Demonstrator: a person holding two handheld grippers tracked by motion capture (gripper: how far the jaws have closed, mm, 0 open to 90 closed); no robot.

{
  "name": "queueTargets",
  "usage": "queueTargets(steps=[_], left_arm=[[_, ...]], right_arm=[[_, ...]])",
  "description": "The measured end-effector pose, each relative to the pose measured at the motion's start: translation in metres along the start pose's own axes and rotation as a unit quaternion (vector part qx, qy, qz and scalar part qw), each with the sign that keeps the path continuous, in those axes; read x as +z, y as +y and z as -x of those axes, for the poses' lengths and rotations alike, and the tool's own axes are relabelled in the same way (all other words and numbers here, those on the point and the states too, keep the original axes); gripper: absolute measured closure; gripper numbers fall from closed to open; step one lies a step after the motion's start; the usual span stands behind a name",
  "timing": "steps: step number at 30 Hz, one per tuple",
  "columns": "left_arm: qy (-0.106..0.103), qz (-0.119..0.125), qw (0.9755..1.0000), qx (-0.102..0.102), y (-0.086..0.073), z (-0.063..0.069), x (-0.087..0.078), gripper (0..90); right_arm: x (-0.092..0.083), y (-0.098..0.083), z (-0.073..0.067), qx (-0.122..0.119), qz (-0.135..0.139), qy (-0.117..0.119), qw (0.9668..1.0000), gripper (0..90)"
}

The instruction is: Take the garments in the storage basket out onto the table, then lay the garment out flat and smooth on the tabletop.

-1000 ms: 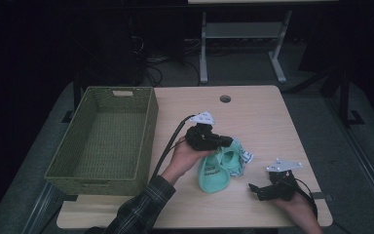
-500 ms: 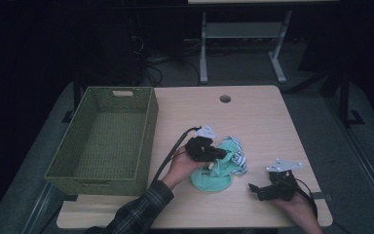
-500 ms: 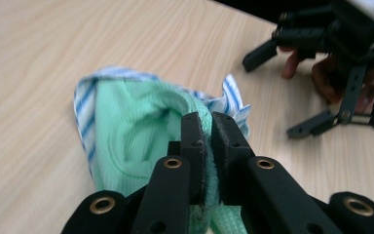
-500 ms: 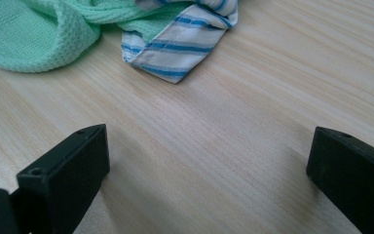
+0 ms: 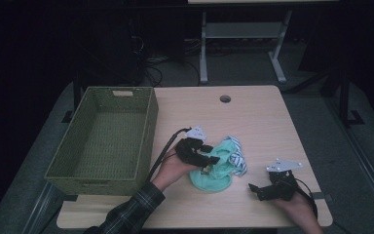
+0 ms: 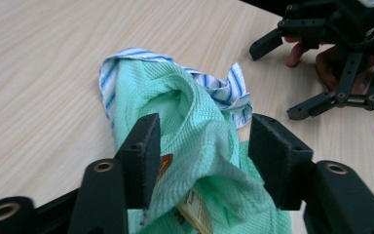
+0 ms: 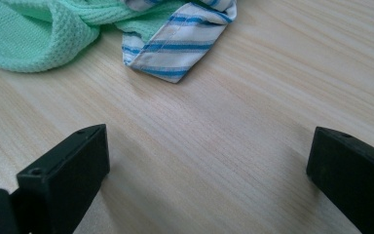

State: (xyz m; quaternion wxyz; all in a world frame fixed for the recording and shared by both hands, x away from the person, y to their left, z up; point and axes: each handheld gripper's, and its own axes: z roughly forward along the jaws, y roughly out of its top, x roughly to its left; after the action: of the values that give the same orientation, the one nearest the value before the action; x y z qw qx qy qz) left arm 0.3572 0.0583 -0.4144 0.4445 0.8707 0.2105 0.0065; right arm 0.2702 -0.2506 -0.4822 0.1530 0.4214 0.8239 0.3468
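Observation:
A mint-green knit cloth [image 5: 214, 178] lies crumpled on the wooden table [image 5: 258, 122], tangled with a white cloth with blue stripes [image 5: 237, 158]. My left gripper [image 5: 210, 163] is down on the pile. In the left gripper view its jaws stand open [image 6: 209, 161] on either side of a raised fold of the green cloth [image 6: 199, 126], with the striped cloth [image 6: 219, 87] behind. My right gripper [image 5: 254, 191] rests near the table's front right, open, jaws pointing at the pile. In the right gripper view [image 7: 204, 165] only bare wood lies between its jaws, and a striped corner [image 7: 175, 48] lies ahead.
A green woven basket [image 5: 95, 183] with nothing in it stands along the table's left side. A round cable hole [image 5: 225, 99] sits near the far edge. A white desk frame [image 5: 243, 34] and cables are on the dark floor beyond.
My left gripper has come down and toward the person onto the cloth pile, and the pile has flattened and shifted a little. The right gripper has stayed put.

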Motion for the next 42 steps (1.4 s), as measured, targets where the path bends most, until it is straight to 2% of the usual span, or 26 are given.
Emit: queueTargets(steps=[5,9,17,18,21,24,27,29,30,31,33,34,35,37,40,42], left_arm=[[0.007,0.002,1.0,-0.006,-0.006,0.002,-0.012,42.5],[0.013,0.001,0.9999,-0.011,-0.014,0.005,-0.02,44.3],[0.028,-0.029,0.9992,-0.006,-0.036,0.017,-0.025,53.2],[0.032,-0.035,0.9989,-0.001,-0.039,0.019,-0.025,55.2],[0.04,-0.046,0.9981,-0.006,-0.047,0.025,-0.025,60.2],[0.051,-0.068,0.9964,0.004,-0.053,0.027,-0.025,64.3],[0.052,-0.078,0.9956,0.004,-0.057,0.027,-0.024,71.8],[0.053,-0.082,0.9952,-0.004,-0.059,0.028,-0.021,78.1],[0.051,-0.095,0.9942,0.004,-0.059,0.026,-0.02,80.6],[0.05,-0.096,0.9941,0.002,-0.06,0.026,-0.019,83.6],[0.058,-0.113,0.9919,0.005,-0.062,0.026,-0.016,88.7],[0.059,-0.112,0.992,0.0,-0.063,0.027,-0.014,89.4],[0.06,-0.124,0.9904,0.007,-0.063,0.025,-0.014,89.5],[0.065,-0.135,0.9887,0.007,-0.065,0.025,-0.011,89.6],[0.063,-0.133,0.9892,0.001,-0.066,0.025,-0.009,89.6],[0.062,-0.133,0.9892,0.002,-0.066,0.025,-0.009,89.7]], right_arm=[[0.0,0.0,0.0,-0.002,0.001,-0.001,1.0,1.5],[0.0,0.0,0.0,-0.002,0.002,0.0,1.0,1.5],[0.0,0.0,0.0,-0.003,0.002,0.0,1.0,1.5],[0.0,0.0,0.0,-0.003,0.002,0.0,1.0,1.5],[0.0,0.0,0.0,-0.003,0.002,0.0,1.0,1.5],[0.0,0.0,0.0,-0.003,0.002,0.0,1.0,1.4],[0.0,0.0,0.0,-0.003,0.001,0.0,1.0,1.4],[0.0,0.0,0.0,-0.002,0.001,0.0,1.0,1.5],[0.0,0.0,0.0,-0.003,0.001,0.0,1.0,1.4],[0.0,0.0,0.0,-0.003,0.001,0.0,1.0,1.4],[0.0,0.0,0.0,-0.003,0.001,0.0,1.0,1.4],[0.0,0.0,0.0,-0.003,0.001,0.0,1.0,1.4],[0.0,0.0,0.0,-0.003,0.001,0.0,1.0,1.4],[0.0,0.0,0.001,-0.004,0.001,0.0,1.0,1.5],[0.0,0.001,0.0,-0.002,-0.003,-0.001,1.0,2.0],[-0.002,0.003,0.0,-0.002,-0.01,0.001,0.9999,7.5]])
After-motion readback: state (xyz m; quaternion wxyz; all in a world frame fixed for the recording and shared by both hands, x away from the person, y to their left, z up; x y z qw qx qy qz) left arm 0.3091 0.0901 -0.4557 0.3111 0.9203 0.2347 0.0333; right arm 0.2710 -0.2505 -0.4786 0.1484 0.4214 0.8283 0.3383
